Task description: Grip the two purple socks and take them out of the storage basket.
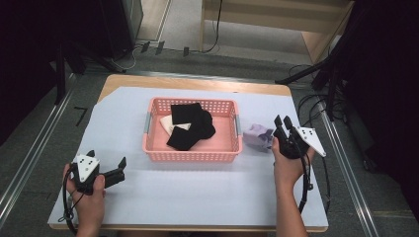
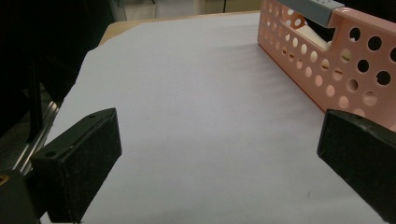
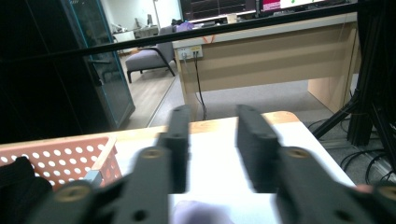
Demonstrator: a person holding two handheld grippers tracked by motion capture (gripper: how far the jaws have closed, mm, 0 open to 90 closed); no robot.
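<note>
1. The table [image 1: 197, 197], covered by a white sheet, spreads out before me in the high view.
2. The pink basket [image 1: 192, 155] sits at the centre, toward twelve o'clock from me, with black cloths [image 1: 190, 126] and a cream piece [image 1: 170, 123] lying inside it.
3. My left gripper [image 1: 121, 167] is at about eight o'clock of the basket, well apart from it, its jaws spread wide with nothing between them; its own view shows bare sheet between the jaws.
4. My right gripper [image 1: 282, 122] stands at three o'clock of the basket, jaws parted by a narrow gap, empty.
5. A small lilac bundle [image 1: 258, 136] lies between the basket's right wall and my right gripper, just beside both.
</note>
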